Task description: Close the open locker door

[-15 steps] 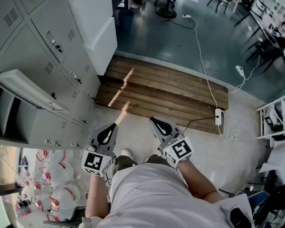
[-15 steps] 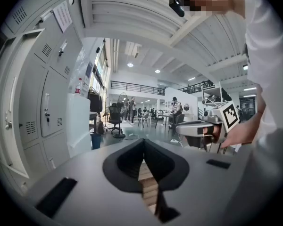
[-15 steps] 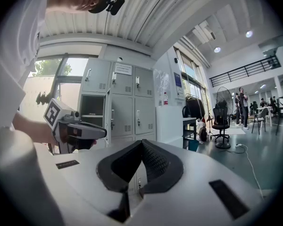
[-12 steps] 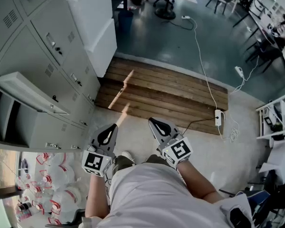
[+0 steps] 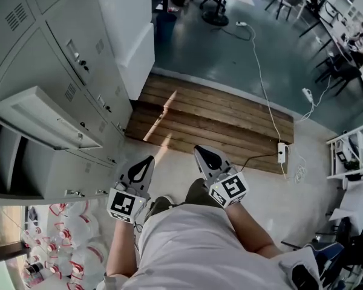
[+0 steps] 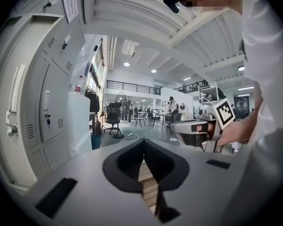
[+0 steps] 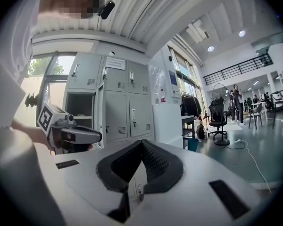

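The grey locker bank (image 5: 60, 59) fills the left of the head view. One door (image 5: 45, 116) stands swung out, baring its dark compartment (image 5: 0, 156). In the right gripper view that door (image 7: 100, 109) shows edge-on beside the open compartment (image 7: 80, 105). My left gripper (image 5: 142, 164) and right gripper (image 5: 204, 155) hover side by side in front of my body, both shut and holding nothing. They are well short of the door. The left gripper (image 6: 144, 145) points along the lockers (image 6: 52, 102); the right gripper (image 7: 141, 144) faces them.
A wooden plank platform (image 5: 212, 116) lies on the floor ahead, with a power strip (image 5: 282, 151) and white cable at its right end. Several water bottles (image 5: 66, 246) stand at lower left. A white cabinet (image 5: 130, 29) adjoins the lockers. A shelf unit (image 5: 351, 156) stands at right.
The view has shifted so the lockers and open door sit slightly further right and larger. Both grippers hold nearly the same spots, still shut.
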The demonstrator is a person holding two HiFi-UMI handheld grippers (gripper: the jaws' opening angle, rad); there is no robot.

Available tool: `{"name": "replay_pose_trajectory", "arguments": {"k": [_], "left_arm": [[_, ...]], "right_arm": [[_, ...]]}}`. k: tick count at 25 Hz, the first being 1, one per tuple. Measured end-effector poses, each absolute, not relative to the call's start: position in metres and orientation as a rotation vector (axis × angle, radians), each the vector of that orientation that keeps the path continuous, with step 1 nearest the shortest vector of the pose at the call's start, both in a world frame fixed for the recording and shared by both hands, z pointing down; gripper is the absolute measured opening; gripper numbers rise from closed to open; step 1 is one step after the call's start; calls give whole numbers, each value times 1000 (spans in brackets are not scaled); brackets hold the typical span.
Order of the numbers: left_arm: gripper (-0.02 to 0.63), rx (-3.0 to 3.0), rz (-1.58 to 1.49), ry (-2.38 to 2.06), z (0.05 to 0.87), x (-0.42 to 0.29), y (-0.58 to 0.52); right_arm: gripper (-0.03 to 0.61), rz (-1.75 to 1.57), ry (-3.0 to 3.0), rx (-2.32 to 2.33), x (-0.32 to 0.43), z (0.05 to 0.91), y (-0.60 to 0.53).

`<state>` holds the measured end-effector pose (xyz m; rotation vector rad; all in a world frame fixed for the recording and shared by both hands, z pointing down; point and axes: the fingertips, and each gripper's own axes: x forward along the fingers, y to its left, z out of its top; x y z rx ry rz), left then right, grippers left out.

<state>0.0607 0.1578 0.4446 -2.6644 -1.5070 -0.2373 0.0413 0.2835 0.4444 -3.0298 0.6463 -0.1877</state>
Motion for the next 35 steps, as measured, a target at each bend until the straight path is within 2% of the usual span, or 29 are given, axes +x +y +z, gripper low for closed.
{"name": "replay_pose_trajectory", "arguments": {"k": [7, 15, 24, 29, 35], "left_arm": [[5, -2681, -270, -1484, 451, 100, 151], [5, -2730, -307, -1340, 457, 167, 167], [5, -2888, -362, -959, 450, 225, 159], [5, -2976, -370, -701, 450, 234, 143], [5, -3059, -427, -376, 460, 212, 119]], "right_arm": [[11, -213, 697, -3028, 86, 451, 275], [12, -204, 819, -2974, 172, 451, 301], [11, -232, 1211, -2823, 272, 453, 290], [12, -229, 1471, -2704, 301, 455, 264], [12, -235, 1752, -2531, 306, 459, 223]]}}
